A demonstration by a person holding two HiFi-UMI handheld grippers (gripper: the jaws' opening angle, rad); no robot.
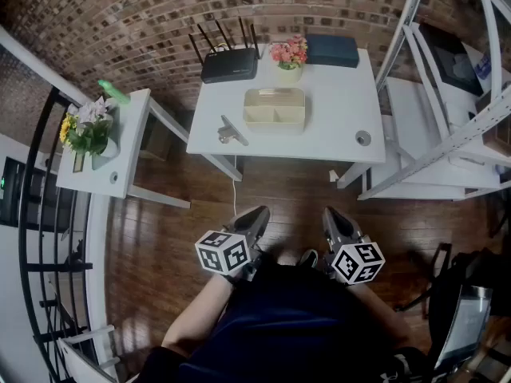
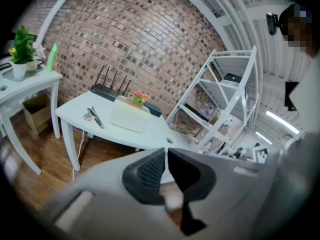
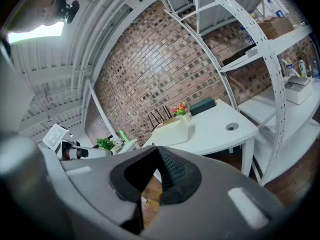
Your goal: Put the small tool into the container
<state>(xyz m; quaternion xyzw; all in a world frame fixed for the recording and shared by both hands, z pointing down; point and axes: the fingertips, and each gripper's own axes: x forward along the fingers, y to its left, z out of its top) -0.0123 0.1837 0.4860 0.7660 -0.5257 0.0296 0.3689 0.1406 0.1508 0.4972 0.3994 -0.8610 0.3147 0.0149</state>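
A small metal tool (image 1: 231,131) (image 2: 93,116) lies on the white table (image 1: 335,126), just left of a cream container (image 1: 274,108) (image 2: 129,115) (image 3: 172,129) with open compartments. Both grippers hang close to the person's body over the wooden floor, well short of the table. My left gripper (image 1: 259,212) (image 2: 166,151) has its jaw tips touching, with nothing between them. The right gripper (image 1: 331,212) (image 3: 156,148) is likewise shut and empty. Both point toward the table. The tool is not visible in the right gripper view.
At the back of the table stand a black router (image 1: 230,64), a pot of pink flowers (image 1: 289,57) and a dark box (image 1: 332,50). A side table (image 1: 120,174) with plants is at the left, white shelving (image 1: 447,142) at the right.
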